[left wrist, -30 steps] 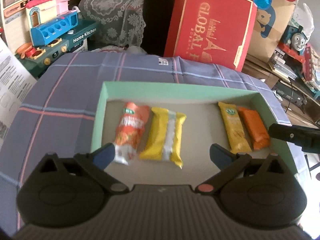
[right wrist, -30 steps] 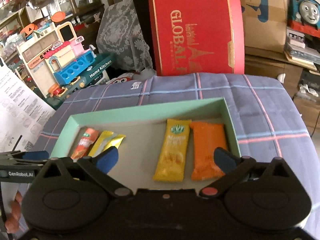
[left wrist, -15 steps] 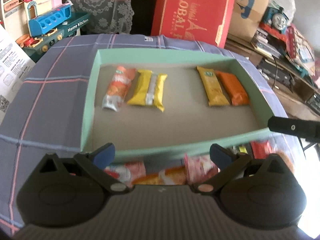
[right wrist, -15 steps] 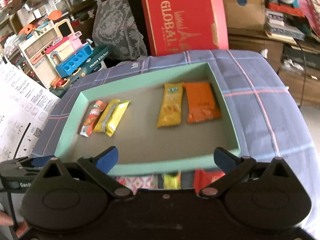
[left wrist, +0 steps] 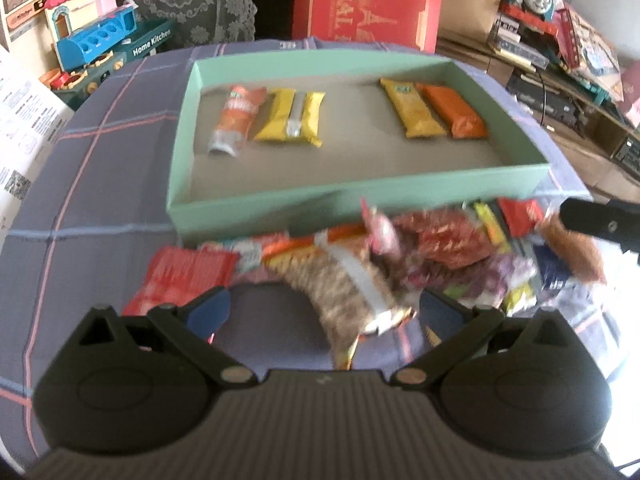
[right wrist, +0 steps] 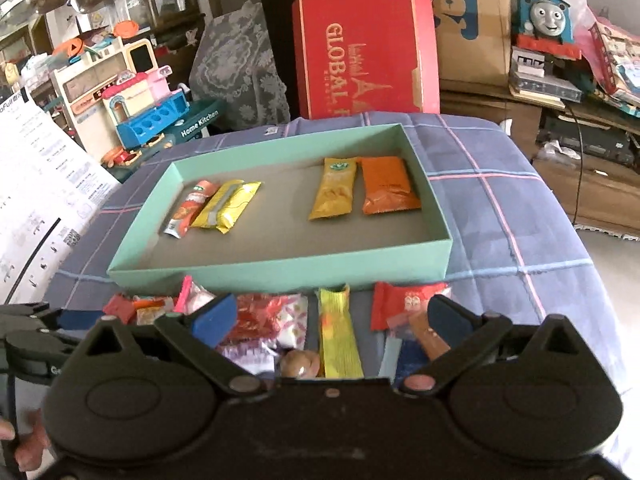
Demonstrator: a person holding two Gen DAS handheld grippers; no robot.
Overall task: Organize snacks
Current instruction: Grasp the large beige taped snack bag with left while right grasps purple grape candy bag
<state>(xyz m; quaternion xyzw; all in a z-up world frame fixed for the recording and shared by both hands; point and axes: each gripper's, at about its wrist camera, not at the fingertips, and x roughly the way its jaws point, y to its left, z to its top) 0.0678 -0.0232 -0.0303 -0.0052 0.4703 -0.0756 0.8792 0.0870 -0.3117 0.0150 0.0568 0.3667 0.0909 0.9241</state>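
- Both cameras have pulled back from over the tray (right wrist: 280, 270) in the last second; the loose snack pile (right wrist: 280, 320) on the bench (right wrist: 500, 216), near side of the tray, is now in view.
- Tray contents unchanged: orange tube (left wrist: 236, 118) and yellow pack (left wrist: 292, 118) far left, yellow bar (right wrist: 334, 188) and orange bar (right wrist: 388, 186) far right.
- Left gripper (left wrist: 324, 312) fingers spread, nothing held, hovering over a brown mottled packet (left wrist: 344, 288) (blurred).
- Right gripper (right wrist: 330, 318) fingers spread, empty, above the pile.
- Likely next: pick from the pile.
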